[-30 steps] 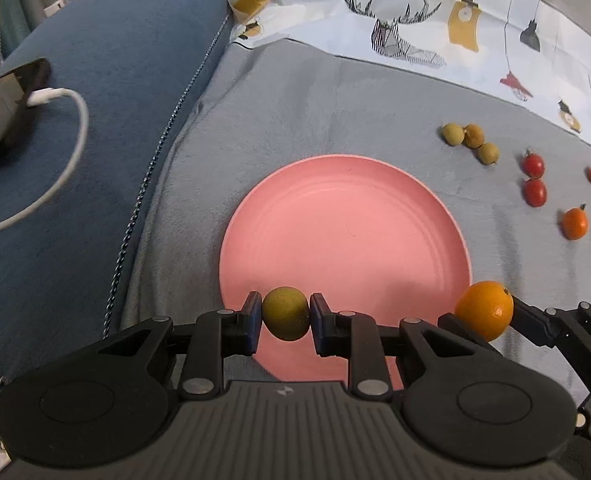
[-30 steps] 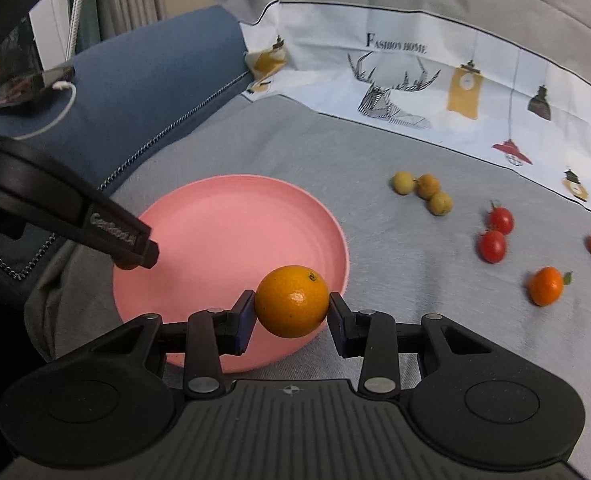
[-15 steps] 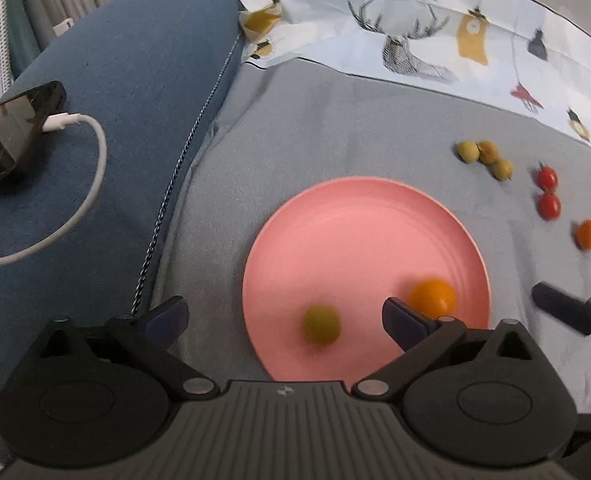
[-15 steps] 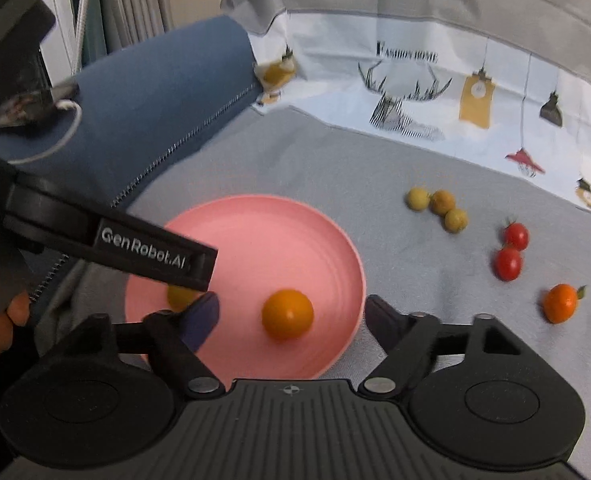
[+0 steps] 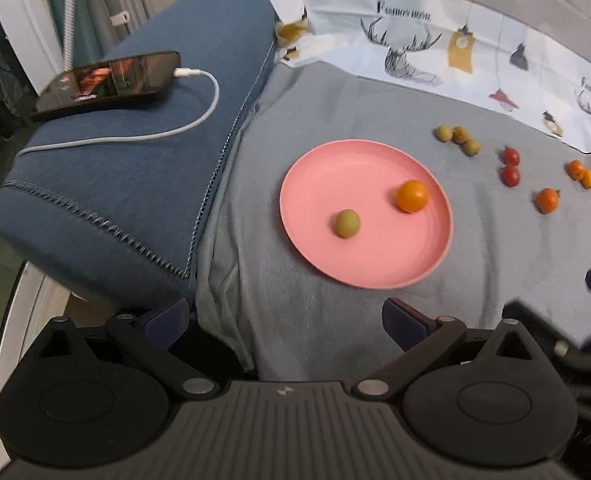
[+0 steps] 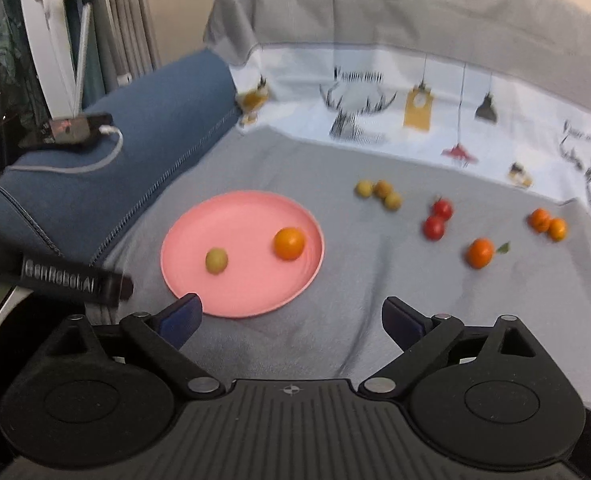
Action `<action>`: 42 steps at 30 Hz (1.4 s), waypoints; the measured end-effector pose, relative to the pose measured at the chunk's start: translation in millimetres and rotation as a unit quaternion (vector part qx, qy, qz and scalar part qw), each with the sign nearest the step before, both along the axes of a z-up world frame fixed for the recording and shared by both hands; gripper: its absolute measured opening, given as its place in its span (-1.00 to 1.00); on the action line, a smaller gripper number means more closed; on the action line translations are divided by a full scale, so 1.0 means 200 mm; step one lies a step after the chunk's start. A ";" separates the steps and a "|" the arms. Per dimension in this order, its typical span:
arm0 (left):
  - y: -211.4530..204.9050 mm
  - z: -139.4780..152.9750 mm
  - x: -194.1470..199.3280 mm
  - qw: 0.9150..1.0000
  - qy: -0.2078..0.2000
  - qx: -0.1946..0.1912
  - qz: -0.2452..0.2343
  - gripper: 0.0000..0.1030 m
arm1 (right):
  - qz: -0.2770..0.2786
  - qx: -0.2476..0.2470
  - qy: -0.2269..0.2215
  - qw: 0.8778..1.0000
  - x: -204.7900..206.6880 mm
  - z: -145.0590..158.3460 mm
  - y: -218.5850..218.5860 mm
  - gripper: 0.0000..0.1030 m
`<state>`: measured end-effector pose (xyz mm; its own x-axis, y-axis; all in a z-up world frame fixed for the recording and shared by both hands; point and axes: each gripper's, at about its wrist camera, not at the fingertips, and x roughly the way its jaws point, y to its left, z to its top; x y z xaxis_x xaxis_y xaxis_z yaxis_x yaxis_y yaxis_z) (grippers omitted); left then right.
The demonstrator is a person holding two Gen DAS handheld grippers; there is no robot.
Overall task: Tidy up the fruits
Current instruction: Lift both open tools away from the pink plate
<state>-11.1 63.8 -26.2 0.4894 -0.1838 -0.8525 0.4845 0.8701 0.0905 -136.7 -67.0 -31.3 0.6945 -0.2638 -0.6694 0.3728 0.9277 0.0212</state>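
A pink plate (image 5: 375, 264) (image 6: 239, 292) lies on the grey cloth with a green-yellow fruit (image 5: 348, 223) (image 6: 216, 261) and an orange (image 5: 412, 196) (image 6: 289, 243) in it. My left gripper (image 5: 285, 316) hangs open and empty, back from the plate's near rim. My right gripper (image 6: 291, 314) also holds nothing; its jaws are still opening, short of the plate. Beyond the plate lie three green-yellow fruits (image 5: 457, 138) (image 6: 379, 193), two red tomatoes (image 5: 510, 166) (image 6: 437, 218) and three small oranges (image 5: 547, 199) (image 6: 480, 253).
A blue cushion (image 5: 135, 184) (image 6: 135, 152) rises left of the cloth, with a phone (image 5: 107, 80) and its white cable (image 5: 143, 132) on top. A printed white sheet (image 5: 455, 48) covers the back. The left gripper's finger (image 6: 75, 282) juts in from the left in the right wrist view.
Both grippers let go of their fruit: the green-yellow one and the orange now rest in the plate. Both grippers opened wide and pulled back and up from the plate.
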 end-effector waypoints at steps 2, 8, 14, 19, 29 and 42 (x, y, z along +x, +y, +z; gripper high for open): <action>0.02 0.04 -0.07 1.000 -0.009 0.000 -0.004 0.99 | 0.003 -0.014 -0.015 1.000 -0.06 0.06 0.04 0.88; 0.09 0.11 -0.22 1.000 -0.022 -0.011 -0.004 0.99 | 0.014 -0.035 -0.052 0.998 -0.23 0.17 0.12 0.89; 0.12 0.21 -0.34 0.998 -0.053 -0.017 -0.012 0.99 | 0.010 -0.032 -0.075 0.997 -0.33 0.24 0.16 0.89; 0.14 0.26 -0.41 0.997 -0.069 -0.018 -0.016 0.99 | 0.009 -0.024 -0.086 0.996 -0.39 0.27 0.19 0.89; 0.17 0.31 -0.47 0.996 -0.085 -0.024 -0.018 0.99 | 0.004 -0.026 -0.104 0.994 -0.46 0.31 0.22 0.89; 0.16 0.28 -0.44 0.997 -0.076 -0.018 -0.019 0.99 | 0.004 -0.014 -0.093 0.996 -0.44 0.28 0.20 0.90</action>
